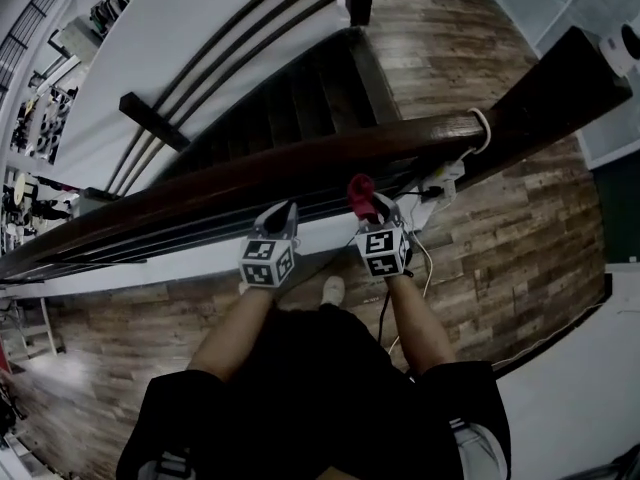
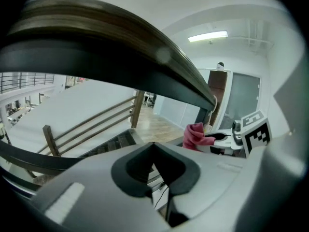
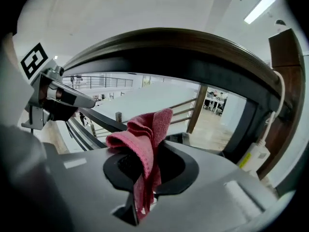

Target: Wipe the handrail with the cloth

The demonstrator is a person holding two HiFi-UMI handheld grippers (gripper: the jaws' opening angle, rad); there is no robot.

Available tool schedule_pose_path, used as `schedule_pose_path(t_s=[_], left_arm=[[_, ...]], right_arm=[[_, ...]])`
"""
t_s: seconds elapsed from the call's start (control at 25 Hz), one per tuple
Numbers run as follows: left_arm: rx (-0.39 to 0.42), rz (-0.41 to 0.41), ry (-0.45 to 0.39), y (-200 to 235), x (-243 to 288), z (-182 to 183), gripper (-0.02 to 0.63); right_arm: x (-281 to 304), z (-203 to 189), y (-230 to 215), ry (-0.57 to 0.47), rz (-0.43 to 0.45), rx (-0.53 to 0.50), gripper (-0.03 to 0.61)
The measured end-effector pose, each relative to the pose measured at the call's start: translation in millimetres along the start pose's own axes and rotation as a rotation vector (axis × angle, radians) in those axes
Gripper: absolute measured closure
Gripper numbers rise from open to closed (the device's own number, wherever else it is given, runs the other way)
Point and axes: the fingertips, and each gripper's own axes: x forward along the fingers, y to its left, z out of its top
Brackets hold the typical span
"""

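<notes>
Slippage was judged the main risk: the right gripper [image 3: 144,180], just below the handrail [image 1: 300,163], pinched only a fold of the red cloth [image 3: 145,139], which rail friction could pull free, while the left gripper [image 2: 154,170], also beneath the handrail, was pressed together on nothing.

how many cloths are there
1. The red cloth is pinched in the right gripper, close to the handrail. The left gripper holds none. No other cloth shows, though one could lie out of view.
</notes>
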Motion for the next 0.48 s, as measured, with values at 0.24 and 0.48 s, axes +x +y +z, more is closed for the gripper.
schedule_pose_path(t_s=[0.24, 0.48], left_arm=[[-0.069, 0.178, -0.077, 55.6, -53.3, -0.5, 0.614], [-0.139, 0.384, -0.148, 110.9, -129.2, -11.3, 0.614]], right_arm=[[14.4, 36.8, 82.2, -0.094, 0.217, -0.117, 0.528], [26.9, 66.1, 186.8, -0.174, 0.469, -0.275, 0.528]])
